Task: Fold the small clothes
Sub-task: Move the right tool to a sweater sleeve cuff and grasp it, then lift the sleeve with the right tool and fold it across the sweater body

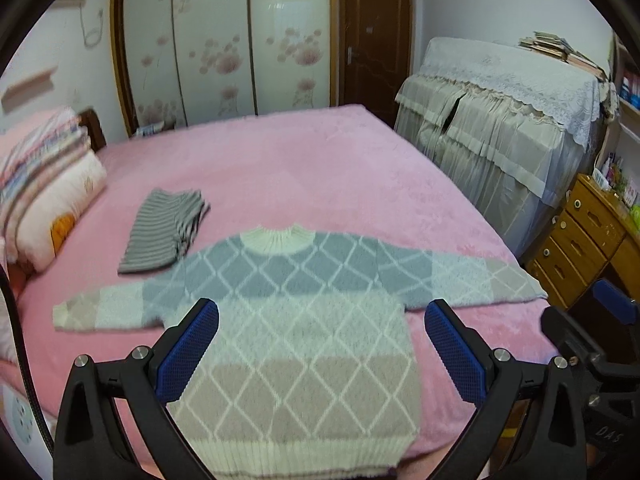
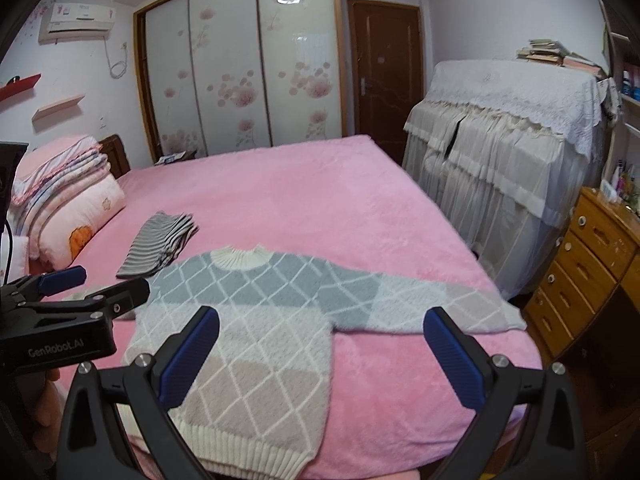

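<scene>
Overall, pink bed (image 1: 320,168), sweater (image 1: 304,320) flat, floral wardrobe (image 1: 224,40), both grippers wide open, empty

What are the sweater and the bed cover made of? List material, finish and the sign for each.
Sweater: looks like soft knitted yarn, fuzzy matte finish; ribbed collar and hem, woven-in diamond lines. Fibre type cannot be told.
Bed cover: looks like plush fleece, matte; short fluffy nap with faint shading patches.
</scene>
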